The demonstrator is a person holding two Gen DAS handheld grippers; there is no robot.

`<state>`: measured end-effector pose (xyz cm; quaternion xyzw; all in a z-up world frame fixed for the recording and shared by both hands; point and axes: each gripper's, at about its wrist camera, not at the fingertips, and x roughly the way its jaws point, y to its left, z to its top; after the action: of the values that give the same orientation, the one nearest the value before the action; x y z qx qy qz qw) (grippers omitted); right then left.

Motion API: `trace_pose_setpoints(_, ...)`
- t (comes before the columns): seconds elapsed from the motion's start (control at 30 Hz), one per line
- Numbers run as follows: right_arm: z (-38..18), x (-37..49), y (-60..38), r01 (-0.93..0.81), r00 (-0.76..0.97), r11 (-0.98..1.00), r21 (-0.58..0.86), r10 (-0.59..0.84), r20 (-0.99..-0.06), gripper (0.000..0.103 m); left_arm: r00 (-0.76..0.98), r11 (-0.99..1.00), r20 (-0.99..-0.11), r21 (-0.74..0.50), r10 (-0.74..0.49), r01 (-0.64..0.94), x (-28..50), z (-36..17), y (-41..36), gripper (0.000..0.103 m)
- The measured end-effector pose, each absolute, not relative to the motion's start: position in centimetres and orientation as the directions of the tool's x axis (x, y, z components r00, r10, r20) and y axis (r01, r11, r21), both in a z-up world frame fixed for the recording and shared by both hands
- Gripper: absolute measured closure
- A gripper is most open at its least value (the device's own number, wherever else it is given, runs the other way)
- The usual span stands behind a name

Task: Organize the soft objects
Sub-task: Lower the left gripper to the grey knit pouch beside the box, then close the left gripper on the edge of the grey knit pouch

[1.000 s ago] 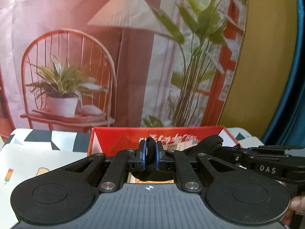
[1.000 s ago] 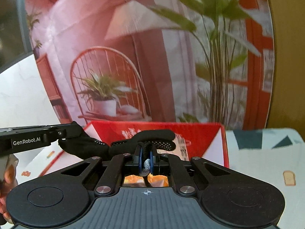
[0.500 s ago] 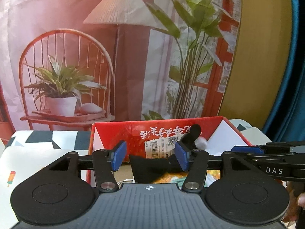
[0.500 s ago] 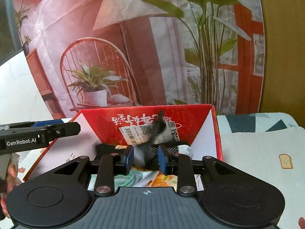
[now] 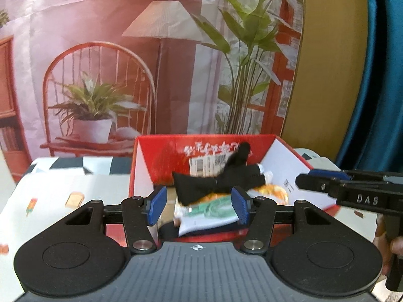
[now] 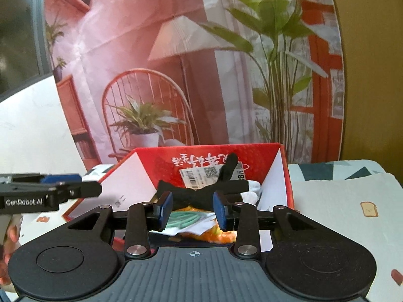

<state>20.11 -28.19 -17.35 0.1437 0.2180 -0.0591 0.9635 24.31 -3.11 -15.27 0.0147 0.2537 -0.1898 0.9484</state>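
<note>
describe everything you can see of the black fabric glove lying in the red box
The black fabric glove looks soft and limp, made of dark knit-like cloth. It lies sprawled across a pile of patterned green, orange and white cloth inside the open red cardboard box. One finger sticks up against the back wall near a barcode label. Something white touches its right end. Both the left gripper and right gripper are open, not touching it.

One red box (image 5: 161,161) — one black glove (image 5: 219,181), one patterned cloth (image 5: 214,209) — two grippers (image 5: 197,205) (image 6: 193,210).
</note>
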Motion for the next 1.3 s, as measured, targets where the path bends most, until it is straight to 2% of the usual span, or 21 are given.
trace_pose_setpoints(0.3, -18.5, 15.2, -25.5, 0.18, 0.923, 0.947, 0.264, -0.07, -0.379, 0.07, 0.798, 0.944, -0.511, -0.096, -0.319, 0.316, 18.9, -18.3, -1.1, 0.044)
trace_pose_setpoints(0.43, -19.3, 13.4, -24.0, 0.181, 0.926, 0.958, 0.224, -0.089, -0.367, 0.07, 0.788, 0.949, -0.534, -0.114, -0.308, 0.294, 17.2, -19.7, -0.1, 0.043)
trace_pose_setpoints(0.67, -23.0, 10.9, -23.2, 0.239, 0.896, 0.932, 0.274, -0.103, -0.431, 0.069, 0.751, 0.957, -0.593, -0.18, -0.291, 0.229, 15.5, -22.6, 2.5, 0.041)
trace_pose_setpoints(0.87, -25.6, 9.4, -23.0, 0.284, 0.871, 0.935, 0.214, -0.158, -0.466, 0.069, 0.722, 0.945, -0.617, -0.282, -0.312, 0.167, 15.6, -24.2, 4.2, 0.038)
trace_pose_setpoints(1.17, -27.7, 8.6, -24.0, 0.323, 0.853, 0.921, 0.217, -0.184, -0.488, 0.069, 0.666, 0.938, -0.665, -0.296, -0.339, 0.182, 15.9, -26.1, 2.8, 0.038)
trace_pose_setpoints(1.23, -27.8, 8.6, -24.0, 0.325, 0.853, 0.92, 0.22, -0.184, -0.489, 0.068, 0.669, 0.939, -0.663, -0.293, -0.335, 0.181, 15.8, -26.4, 2.7, 0.038)
trace_pose_setpoints(1.3, -27.9, 8.6, -24.0, 0.324, 0.853, 0.92, 0.221, -0.183, -0.49, 0.067, 0.676, 0.938, -0.655, -0.299, -0.337, 0.178, 15.8, -26.6, 2.8, 0.047)
